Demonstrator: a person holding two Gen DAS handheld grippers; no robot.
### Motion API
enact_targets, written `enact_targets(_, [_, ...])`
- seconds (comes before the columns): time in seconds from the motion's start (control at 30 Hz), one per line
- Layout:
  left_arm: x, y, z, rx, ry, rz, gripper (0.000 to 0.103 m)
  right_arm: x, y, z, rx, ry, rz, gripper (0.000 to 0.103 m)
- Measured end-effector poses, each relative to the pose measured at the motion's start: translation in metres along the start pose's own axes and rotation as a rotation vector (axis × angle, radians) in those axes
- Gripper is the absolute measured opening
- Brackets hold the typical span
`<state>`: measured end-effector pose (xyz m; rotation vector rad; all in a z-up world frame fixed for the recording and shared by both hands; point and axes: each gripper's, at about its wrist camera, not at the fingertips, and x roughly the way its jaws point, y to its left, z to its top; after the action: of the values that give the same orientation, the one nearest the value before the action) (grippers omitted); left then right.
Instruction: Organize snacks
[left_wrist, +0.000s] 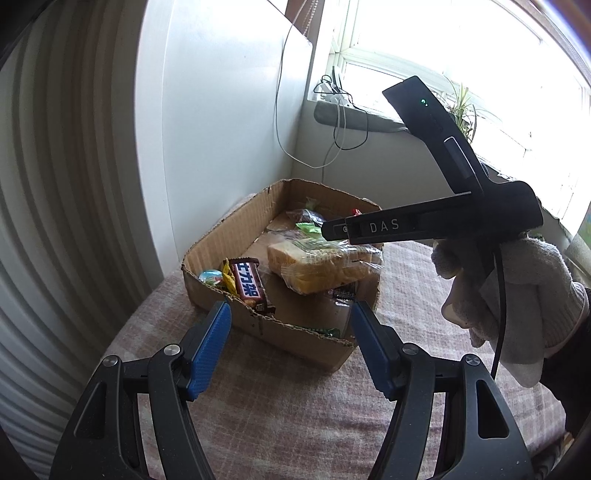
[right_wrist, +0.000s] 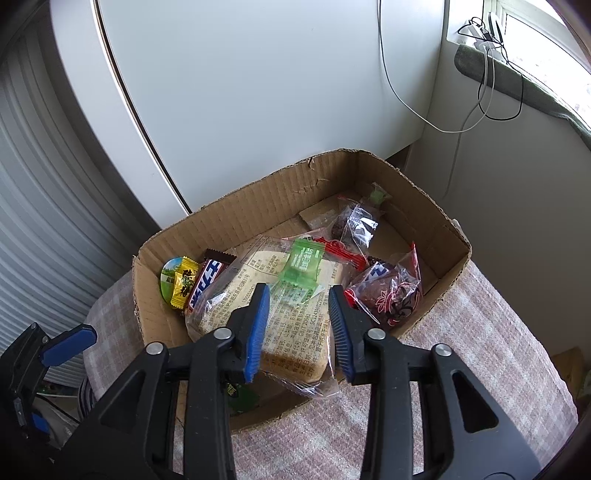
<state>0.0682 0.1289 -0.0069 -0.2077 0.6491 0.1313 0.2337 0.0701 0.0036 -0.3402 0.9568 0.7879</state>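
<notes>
The right claw (right_wrist: 298, 328) is hanging over the box (right_wrist: 436, 216), its jaws standing partly apart with nothing gripped, the bagged bread (right_wrist: 291, 334) lying in the box below the gap. The left claw (left_wrist: 290, 341) is hovering wide and empty just outside the box's near wall, facing the chocolate bar (left_wrist: 250, 286). The box is sitting on a checked cloth (left_wrist: 295, 413).

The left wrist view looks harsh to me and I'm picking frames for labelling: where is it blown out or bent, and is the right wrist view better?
Left wrist view: window overexposed to white, wall edges bowed by the fisheye. Right wrist view: even light, cardboard box and bread packet print sharp, edges curved too.
</notes>
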Motion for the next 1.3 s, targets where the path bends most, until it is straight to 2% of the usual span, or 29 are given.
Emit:
enact_targets(0.23, [-0.005,0.001,-0.002,0.006,0.004,0.006,0.068,-0.017,-0.001,-0.007,0.008,-0.043,0.002,0.073])
enact_targets(0.47, [-0.011,0.001,-0.003,-0.001,-0.005,0.013,0.068,-0.037,0.001,-0.021,0.003,-0.068,-0.015,0.076])
enact_targets(0.53, [-0.014,0.001,-0.003,-0.001,-0.009,0.015,0.068,-0.044,0.000,-0.026,0.010,-0.085,-0.024,0.080])
enact_targets(0.83, [-0.025,0.002,-0.008,-0.009,-0.018,0.026,0.068,-0.078,0.006,-0.068,0.023,-0.156,-0.120,0.080])
enact_targets(1.0, [-0.029,0.000,-0.015,-0.016,-0.017,0.025,0.074,-0.097,0.014,-0.098,0.048,-0.188,-0.176,0.081])
enact_targets(1.1, [-0.031,-0.001,-0.019,-0.028,-0.008,0.020,0.074,-0.108,0.019,-0.115,0.079,-0.214,-0.194,0.092])
enact_targets(1.3, [-0.042,-0.007,-0.026,-0.037,-0.013,0.019,0.080,-0.128,0.027,-0.143,0.153,-0.272,-0.230,0.092])
